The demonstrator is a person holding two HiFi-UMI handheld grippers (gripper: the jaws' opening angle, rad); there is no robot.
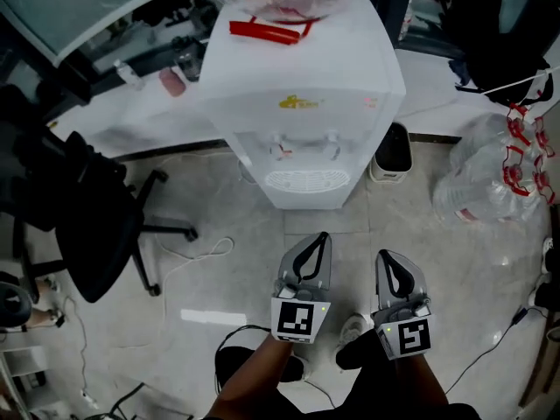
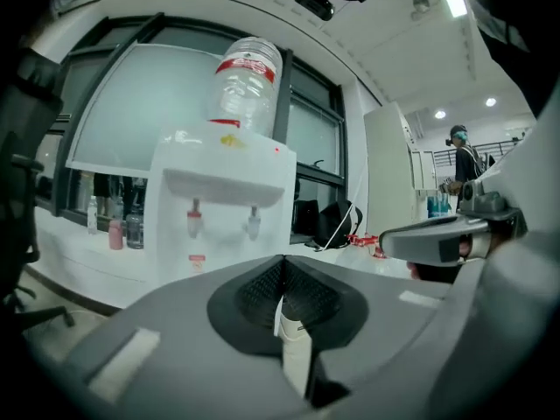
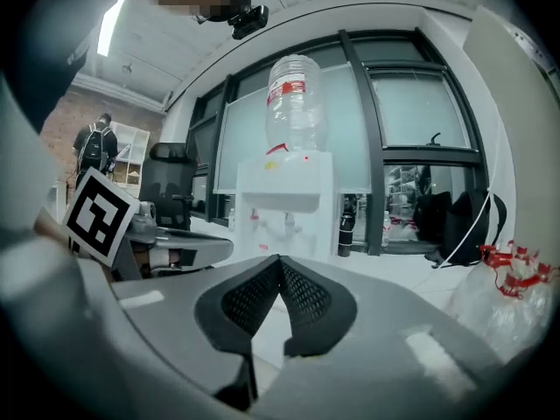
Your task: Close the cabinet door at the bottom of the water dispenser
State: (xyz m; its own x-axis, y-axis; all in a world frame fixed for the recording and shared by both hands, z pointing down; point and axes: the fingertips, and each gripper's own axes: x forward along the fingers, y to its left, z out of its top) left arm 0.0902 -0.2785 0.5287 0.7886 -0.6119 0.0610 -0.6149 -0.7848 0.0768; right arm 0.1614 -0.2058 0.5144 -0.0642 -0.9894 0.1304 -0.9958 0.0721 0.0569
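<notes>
Looking down, the head view sets the water dispenser (image 1: 306,103) far across pale floor tiles (image 1: 262,252), office chair (image 1: 96,226) left, left tool (image 1: 324,236) and right tool (image 1: 383,255) near, apart from it. Left gripper view: jaws pressed together, empty. Right gripper view: same, cabinet door hidden below. Likely next: lower a tool, push the door.

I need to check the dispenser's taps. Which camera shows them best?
The left gripper view: both taps face the camera, close and unblocked. The right gripper view shows the taps smaller, farther off. The head view sees the taps from steeply above, foreshortened.
</notes>
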